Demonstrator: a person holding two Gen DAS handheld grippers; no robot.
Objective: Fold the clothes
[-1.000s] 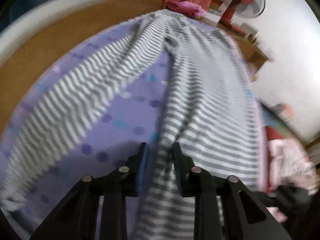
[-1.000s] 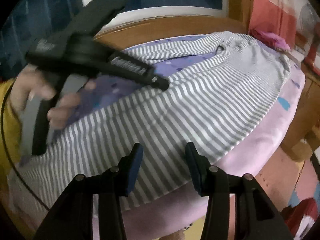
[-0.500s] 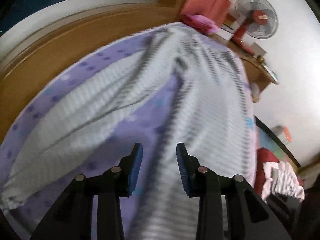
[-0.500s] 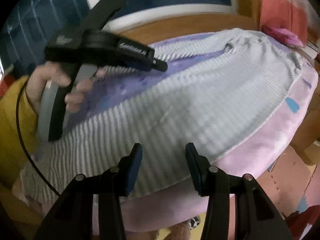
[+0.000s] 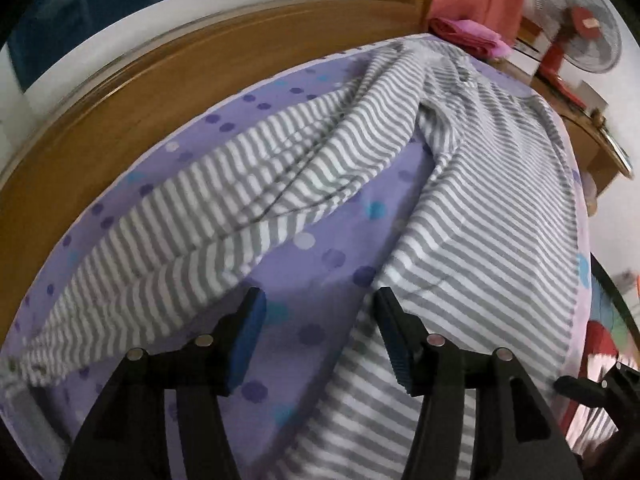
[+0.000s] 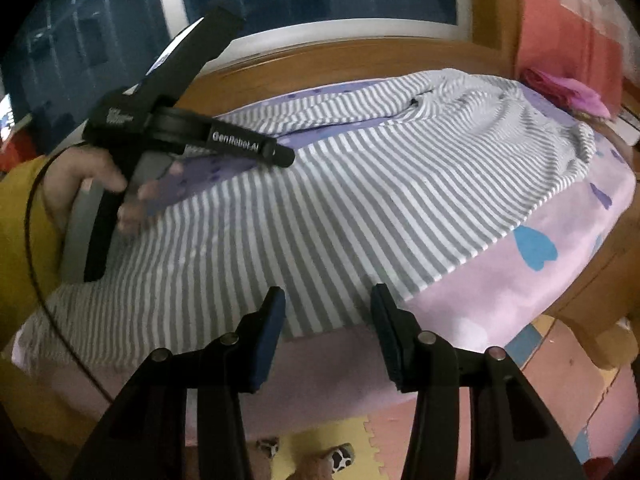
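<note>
Left gripper point(image 5: 318, 320): jaws opening, nothing pinched. Between the blue pads only the purple dotted sheet point(image 5: 304, 280) shows. The striped shirt point(image 5: 480, 208) lies just beside the right-hand pad, its folded edge running up along that finger; whether cloth brushes the pad cannot be told.

Shirt from the left gripper outward: the body spreads up and to the right of the jaws, toward the far end of the bed. One sleeve point(image 5: 224, 216) stretches out to the left of the jaws, apart from them, with bare sheet in the gap between sleeve and body. Wrinkles gather where sleeve meets shoulder, further out from the gripper.

Beyond the shirt: wooden bed frame point(image 5: 160, 92) curving along the sheet's left edge, a pink folded cloth point(image 5: 468, 34) at the far end, a red fan point(image 5: 576, 28) past that.

Right gripper point(image 6: 328, 320): jaws part-open, holding nothing. They hover over the shirt's point(image 6: 360, 200) near hem, where stripes give way to the pink bed edge point(image 6: 500, 300). The shirt lies flat, spreading away from this gripper across the bed.

In the right wrist view a hand point(image 6: 92, 184) with a yellow sleeve point(image 6: 20, 240) grips the left tool above the shirt's left side.
</note>
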